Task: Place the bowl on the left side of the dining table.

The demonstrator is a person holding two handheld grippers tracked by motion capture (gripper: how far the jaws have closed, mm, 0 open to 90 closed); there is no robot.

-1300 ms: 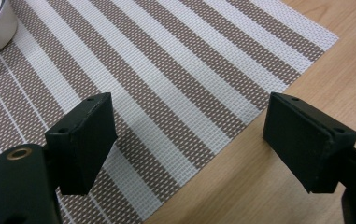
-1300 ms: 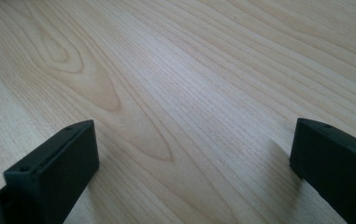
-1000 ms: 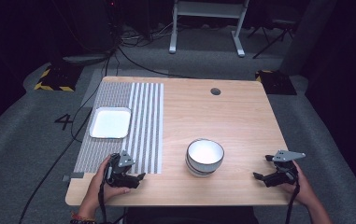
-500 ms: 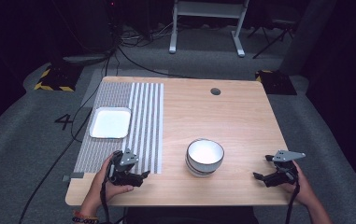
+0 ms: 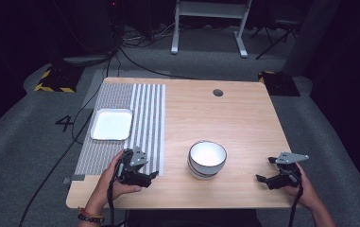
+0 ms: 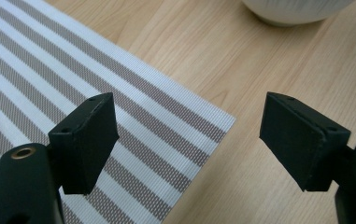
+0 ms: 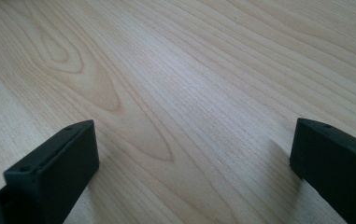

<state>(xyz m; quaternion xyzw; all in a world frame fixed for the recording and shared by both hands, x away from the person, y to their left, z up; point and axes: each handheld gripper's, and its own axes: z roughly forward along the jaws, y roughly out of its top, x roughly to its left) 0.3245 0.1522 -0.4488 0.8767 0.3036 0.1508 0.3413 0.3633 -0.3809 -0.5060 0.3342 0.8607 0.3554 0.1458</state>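
We see a light wooden table (image 5: 244, 118) on grey carpet in a dark room, cables on the floor behind it, with a striped placemat (image 5: 140, 118) on its left side carrying a white square tray (image 5: 112, 124). A white bowl (image 5: 207, 158) sits near the front edge. Left gripper (image 5: 150, 176), jaws wide, is over the mat's near corner; right gripper (image 5: 265, 171), jaws wide, is over bare wood.

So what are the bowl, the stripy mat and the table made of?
The bowl looks like glazed ceramic: white, smooth and a bit shiny, with fine ribs on its outside. The stripy mat looks like woven plastic or fabric mesh: the left gripper view shows a tiny weave grid. The table looks like pale matte wood, or a wood-look laminate: grain lines and rings show.
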